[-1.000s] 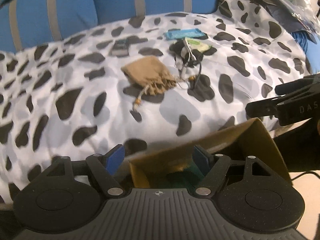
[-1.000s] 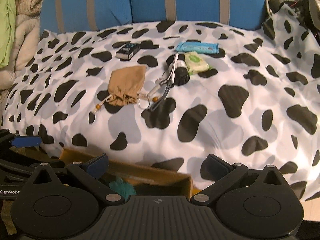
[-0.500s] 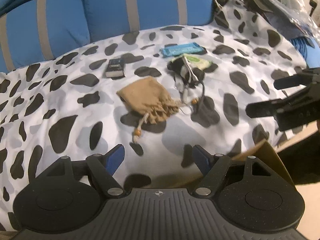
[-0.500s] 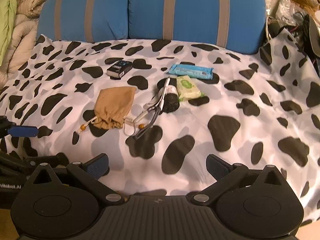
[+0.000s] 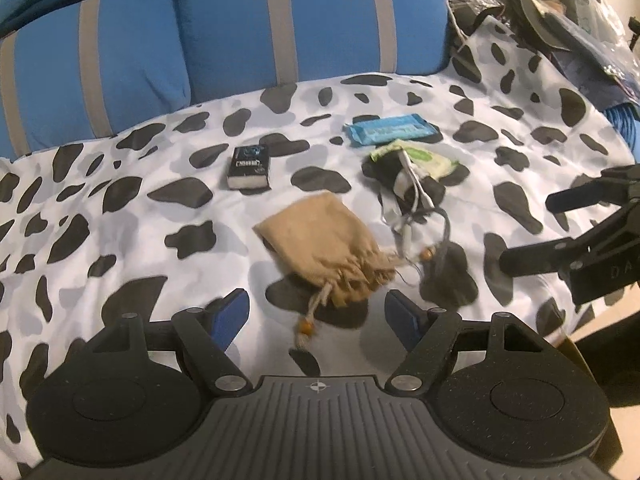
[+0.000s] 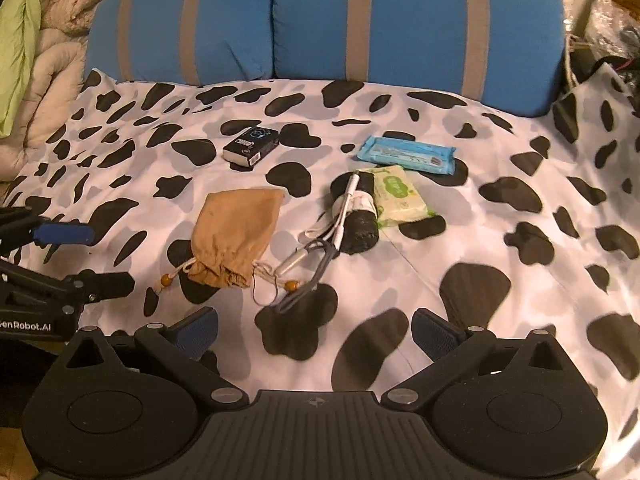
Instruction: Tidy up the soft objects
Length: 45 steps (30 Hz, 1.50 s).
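Left claw (image 5: pixel 318 316): jaws spread wide, nothing between the blue pads, poised over the near edge of the bed and pointing steeply down at the cow-print sheet (image 5: pixel 120 248). Right claw (image 6: pixel 314 330): likewise spread and empty, also at the near edge, further toward the right side of the bed.

Tan drawstring pouch (image 5: pixel 326 246): lying flat near the middle of the bed, directly ahead of the left claw and just beyond its pads; gathered neck and beaded cords turned toward the near edge, closed bottom toward the blue cushions (image 5: pixel 280 32) at the far edge. Long axis running slantwise, from far-left to near-right as seen by the left wrist. Seen from the right wrist, same pouch (image 6: pixel 236 232) well off to the left of that claw's centre line.

Judged nearer: left claw, with the pouch neck almost between its open jaws; likely next pick, needing only a short forward reach and a closing across the narrow gathered neck.

Neighbours: tangled cable (image 5: pixel 416 220) just beside the pouch on its right, one beaded cord touching or overlapping it, hence a risk of dragging the cable along. Black roll (image 6: pixel 358 216), green wipes pack (image 6: pixel 398 196), blue wipes pack (image 6: pixel 406 154) and small dark box (image 5: pixel 249 168) further toward the far edge, apart from the pouch.
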Available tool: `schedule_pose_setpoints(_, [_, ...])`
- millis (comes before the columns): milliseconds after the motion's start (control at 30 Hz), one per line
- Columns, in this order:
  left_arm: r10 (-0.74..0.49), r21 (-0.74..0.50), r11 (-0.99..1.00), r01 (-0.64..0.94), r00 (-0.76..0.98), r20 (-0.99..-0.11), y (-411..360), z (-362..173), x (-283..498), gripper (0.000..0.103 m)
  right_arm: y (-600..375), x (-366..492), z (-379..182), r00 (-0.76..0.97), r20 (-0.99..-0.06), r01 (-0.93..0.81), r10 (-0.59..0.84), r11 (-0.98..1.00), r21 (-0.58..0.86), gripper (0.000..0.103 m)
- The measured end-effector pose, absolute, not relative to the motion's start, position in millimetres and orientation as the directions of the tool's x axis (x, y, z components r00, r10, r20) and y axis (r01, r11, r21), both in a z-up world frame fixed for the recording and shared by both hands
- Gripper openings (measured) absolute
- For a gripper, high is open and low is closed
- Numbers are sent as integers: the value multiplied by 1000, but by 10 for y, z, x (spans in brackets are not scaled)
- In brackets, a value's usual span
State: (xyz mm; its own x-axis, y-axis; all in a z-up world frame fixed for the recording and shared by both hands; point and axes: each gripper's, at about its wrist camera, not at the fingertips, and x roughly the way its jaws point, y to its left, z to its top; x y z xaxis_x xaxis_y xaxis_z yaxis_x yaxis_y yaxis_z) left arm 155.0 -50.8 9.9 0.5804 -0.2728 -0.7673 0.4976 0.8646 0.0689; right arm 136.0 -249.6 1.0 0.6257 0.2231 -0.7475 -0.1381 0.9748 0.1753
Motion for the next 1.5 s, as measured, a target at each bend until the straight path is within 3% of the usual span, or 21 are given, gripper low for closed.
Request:
schedule_pose_setpoints(300, [-254, 77, 874, 480, 585, -770, -486, 55, 1849, 74, -2515, 1689, -124, 588, -773, -134, 240, 971, 199, 85])
schedule_pose_setpoints(600, [-225, 55, 904, 425, 581, -783, -370, 72, 2040, 74, -2504, 1964, -270, 550, -799, -132, 243, 970, 204, 62])
schedule_pose_setpoints(767, [-218, 16, 923, 386, 555, -803, -291, 61, 2131, 74, -2475, 2094, -328, 538, -819, -108, 202, 979, 170, 59])
schedule_pose_setpoints(967, [-198, 29, 924, 381, 540, -818, -276, 37, 2185, 74, -2410, 2222, -393, 519, -833, -112, 191, 981, 156, 47])
schedule_pose_setpoints(1267, [-203, 31, 914, 405, 521, -829, -346, 4, 2197, 74, -2321, 2286, -441, 508, -843, -127, 177, 983, 129, 7])
schedule_pose_setpoints(1500, [-216, 31, 905, 424, 522, -825, -405, -27, 2152, 74, -2389, 2207, -269, 545, -821, -115, 171, 985, 129, 5])
